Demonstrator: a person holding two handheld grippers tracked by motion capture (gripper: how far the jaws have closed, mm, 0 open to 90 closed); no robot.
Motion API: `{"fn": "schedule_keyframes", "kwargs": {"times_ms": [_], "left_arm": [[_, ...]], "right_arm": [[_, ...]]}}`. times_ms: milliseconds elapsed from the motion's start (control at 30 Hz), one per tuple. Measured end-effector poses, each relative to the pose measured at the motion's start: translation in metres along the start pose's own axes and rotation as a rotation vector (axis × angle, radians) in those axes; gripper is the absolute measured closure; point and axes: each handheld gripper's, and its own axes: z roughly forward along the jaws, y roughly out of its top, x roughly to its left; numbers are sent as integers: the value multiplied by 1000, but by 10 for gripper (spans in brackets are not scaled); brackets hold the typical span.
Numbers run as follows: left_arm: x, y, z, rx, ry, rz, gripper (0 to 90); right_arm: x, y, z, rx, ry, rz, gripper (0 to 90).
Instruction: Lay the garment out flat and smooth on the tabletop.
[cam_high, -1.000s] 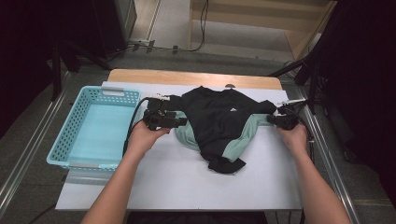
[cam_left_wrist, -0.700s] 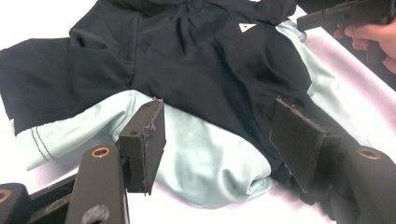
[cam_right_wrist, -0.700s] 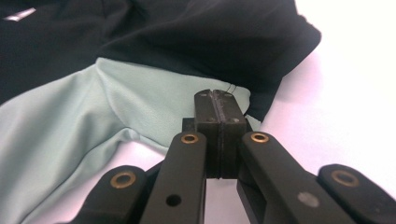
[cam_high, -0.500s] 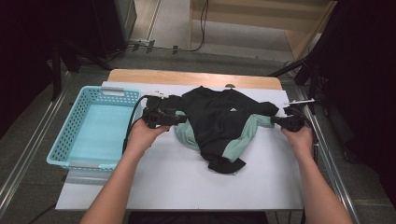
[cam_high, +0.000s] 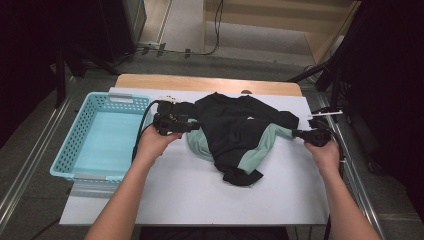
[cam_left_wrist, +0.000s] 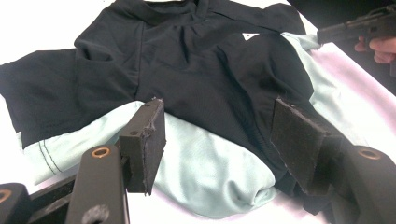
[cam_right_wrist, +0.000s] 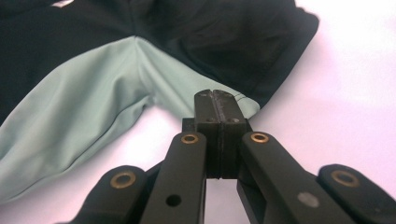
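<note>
The shirt (cam_high: 240, 132), black with mint-green panels, lies crumpled across the middle of the white bench (cam_high: 200, 195). I've got my right claw (cam_right_wrist: 217, 105) pinched tight together at the edge of a mint sleeve, right at its hem; whether cloth sits between the pads I cannot tell. My left claw (cam_left_wrist: 219, 135) stands wide apart, hanging over the shirt's green lower fold at its left side, nothing gripped. A light blue basket (cam_high: 75, 145) sits on the bench's left edge, just beside my left hand (cam_high: 155, 142).

The white table (cam_high: 200, 195) bears a shirt (cam_high: 235, 130) and basket (cam_high: 100, 145).
</note>
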Motion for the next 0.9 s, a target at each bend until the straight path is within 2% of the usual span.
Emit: {"fn": "schedule_keyframes", "kwargs": {"times_ms": [67, 100, 167, 200, 333, 433, 567, 667, 800, 900], "left_arm": [[0, 1, 0, 2, -1, 6, 369], [0, 2, 1, 1, -1, 4, 369], [-1, 3, 1, 4, -2, 11, 368], [-1, 3, 2, 5, -1, 14, 369], [-1, 4, 3, 9, 3, 14, 369], [0, 4, 2, 7, 6, 16, 368], [-1, 3, -1, -4, 3, 13, 368], [-3, 1, -3, 1, 8, 19, 369], [-5, -3, -5, 4, 17, 21, 369], [-5, -6, -7, 5, 20, 19, 368]], "right_arm": [[2, -4, 0, 12, 16, 0, 877], [3, -6, -1, 18, 46, 6, 873], [5, -8, -4, 8, 73, -1, 858], [5, -8, -6, 2, 72, -1, 856], [2, -9, -14, -49, 31, -11, 678], [-6, -9, -14, -91, 15, -16, 606], [-18, -5, -8, -110, -3, -1, 553], [-26, -1, -2, -121, 4, 52, 510], [-28, 3, 6, -94, -28, 50, 499], [-28, 5, 12, -87, -33, 50, 495]]}}
